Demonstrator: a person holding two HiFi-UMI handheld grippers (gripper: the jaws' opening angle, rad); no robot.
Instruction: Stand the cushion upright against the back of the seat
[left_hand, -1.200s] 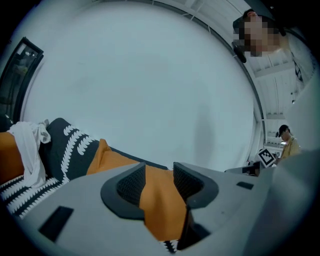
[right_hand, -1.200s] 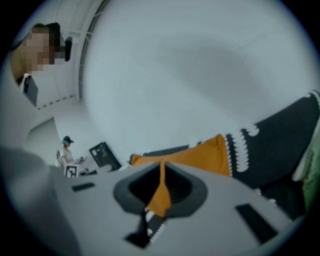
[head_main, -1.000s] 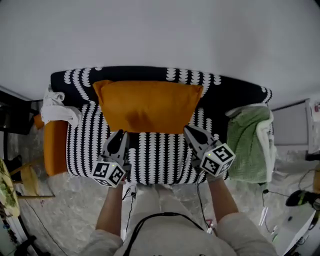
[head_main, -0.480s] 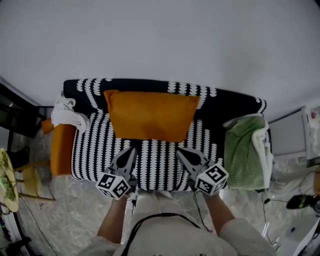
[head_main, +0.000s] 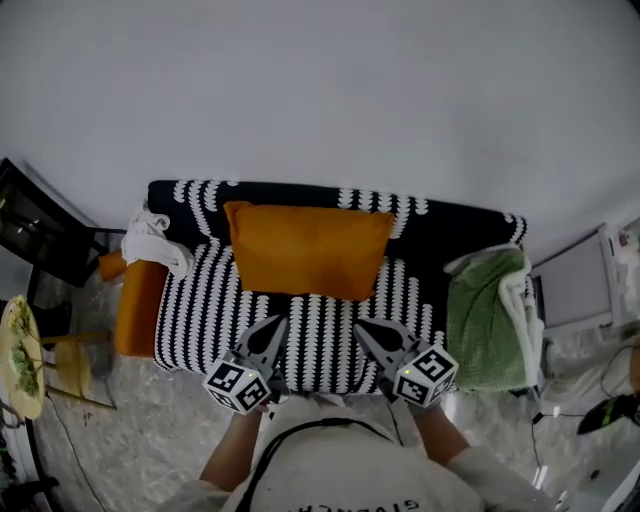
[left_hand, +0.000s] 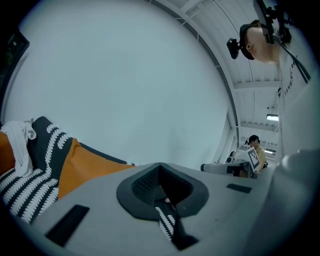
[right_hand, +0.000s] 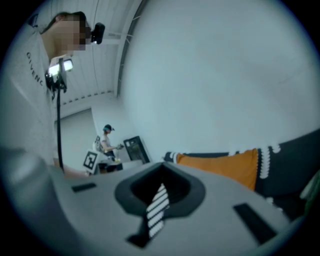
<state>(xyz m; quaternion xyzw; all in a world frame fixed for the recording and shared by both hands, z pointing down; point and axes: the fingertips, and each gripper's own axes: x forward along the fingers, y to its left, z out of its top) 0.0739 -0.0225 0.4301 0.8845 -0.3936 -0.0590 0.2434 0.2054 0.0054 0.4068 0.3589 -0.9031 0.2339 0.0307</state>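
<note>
The orange cushion (head_main: 308, 250) is seen standing tilted on the black-and-white patterned seat (head_main: 320, 325), with its upper edge leaned on the backrest (head_main: 450, 225) and its lower edge set on the seat surface. The top edge of the backrest is left visible above the cushion. A strip of patterned cover is left free at each side of the cushion, up to the white cloth (head_main: 152, 235) that is hung over the left end and the green towel (head_main: 482, 320) that is laid over the right end. An orange side panel (head_main: 138, 305) is shown just below the white cloth. Between the lower edge of the cushion and the tips of both grippers a band of bare seat is kept open. The left gripper (head_main: 274, 326) and the right gripper (head_main: 364, 328) are held over the front part of the seat, apart from the cushion and apart from each other, with their marker cubes near the front edge. In both gripper views the jaws are pressed together and nothing is held in them; only a thin line of the striped cover is seen through the slit. Behind the seat a plain white wall (head_main: 320, 90) is found, and the pale floor (head_main: 130, 430) is open at the front left.
</note>
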